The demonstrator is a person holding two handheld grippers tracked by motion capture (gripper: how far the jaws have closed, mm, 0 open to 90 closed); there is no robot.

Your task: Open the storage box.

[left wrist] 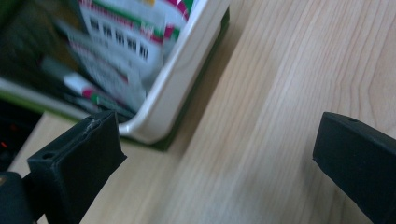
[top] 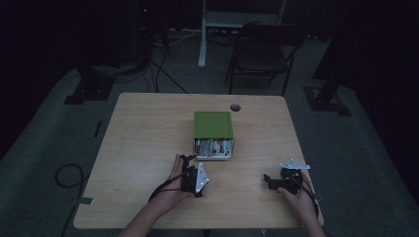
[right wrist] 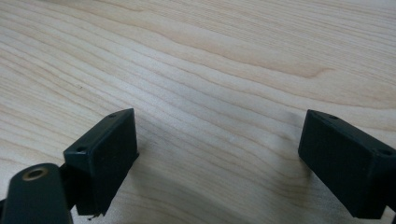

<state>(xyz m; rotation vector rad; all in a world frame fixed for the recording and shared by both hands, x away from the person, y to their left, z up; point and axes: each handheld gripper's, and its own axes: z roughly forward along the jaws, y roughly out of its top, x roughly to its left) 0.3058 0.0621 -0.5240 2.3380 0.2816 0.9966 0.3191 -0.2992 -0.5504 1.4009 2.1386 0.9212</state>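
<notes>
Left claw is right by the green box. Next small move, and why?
Probably ease the left claw forward so its open jaws straddle the white front rim of the green box. In the left gripper view one jaw already sits near the rim's corner with nothing between the jaws, and packets show inside. The right claw rests open over bare table, away from the box.

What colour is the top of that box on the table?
Green; the box top shows best in the high view.
</notes>
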